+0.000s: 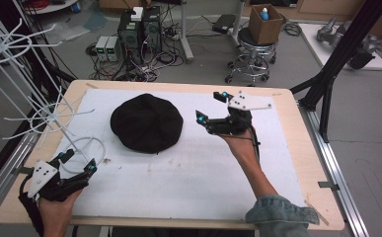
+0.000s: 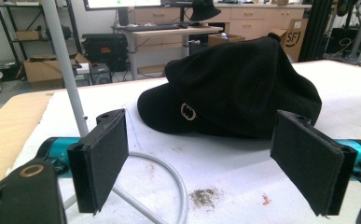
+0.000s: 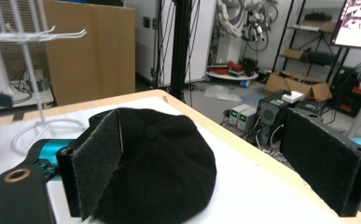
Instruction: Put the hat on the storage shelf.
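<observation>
We see a matt black cloth cap (image 1: 146,122) with a soft, felt-like nap and a small shiny metal emblem (image 2: 188,111) on a desk (image 1: 297,163) of pale, smooth wood under a white, faintly stained sheet (image 1: 193,173). Matt black, rough-textured pads face the fingers (image 2: 104,156). Beside them stands a glossy white coated-wire rack (image 1: 40,113).

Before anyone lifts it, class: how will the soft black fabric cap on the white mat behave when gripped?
The black fabric cap looks soft and slumped, so it will probably fold and droop. Lying flat, it seems unlikely to roll. Cloth probably won't slip between padded jaws.
</observation>
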### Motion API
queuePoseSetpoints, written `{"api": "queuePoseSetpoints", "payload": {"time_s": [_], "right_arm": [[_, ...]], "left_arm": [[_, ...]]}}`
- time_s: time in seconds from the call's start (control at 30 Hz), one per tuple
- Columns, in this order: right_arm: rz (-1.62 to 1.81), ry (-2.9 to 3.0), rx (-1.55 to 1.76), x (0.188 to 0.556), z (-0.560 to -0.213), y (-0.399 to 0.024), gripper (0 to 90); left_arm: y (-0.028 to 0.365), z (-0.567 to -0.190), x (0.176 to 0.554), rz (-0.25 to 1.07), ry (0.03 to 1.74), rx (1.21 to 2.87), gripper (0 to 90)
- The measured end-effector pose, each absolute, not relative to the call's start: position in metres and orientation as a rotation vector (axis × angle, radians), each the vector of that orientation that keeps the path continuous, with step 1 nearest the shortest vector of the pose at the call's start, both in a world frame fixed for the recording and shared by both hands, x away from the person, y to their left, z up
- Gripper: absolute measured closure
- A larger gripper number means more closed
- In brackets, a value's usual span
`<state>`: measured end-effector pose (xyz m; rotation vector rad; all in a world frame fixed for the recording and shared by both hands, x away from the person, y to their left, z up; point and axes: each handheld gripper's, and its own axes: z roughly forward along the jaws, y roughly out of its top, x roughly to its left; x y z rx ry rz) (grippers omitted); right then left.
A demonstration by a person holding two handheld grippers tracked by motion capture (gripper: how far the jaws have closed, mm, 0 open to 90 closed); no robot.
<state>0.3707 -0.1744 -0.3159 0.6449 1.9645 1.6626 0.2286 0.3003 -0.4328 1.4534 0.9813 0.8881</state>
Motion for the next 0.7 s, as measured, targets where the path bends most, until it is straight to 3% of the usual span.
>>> {"api": "queuePoseSetpoints", "payload": {"time_s": [0.33,0.7], "right_arm": [[1.691,2.096,0.521,0.407,-0.321,-0.123,13.7],[1.710,2.167,0.489,0.434,-0.363,-0.071,15.0]], "left_arm": [[0.301,-0.433,0.229,0.886,0.981,1.455,19.3],[0.302,-0.433,0.230,0.881,0.978,1.449,19.3]]}}
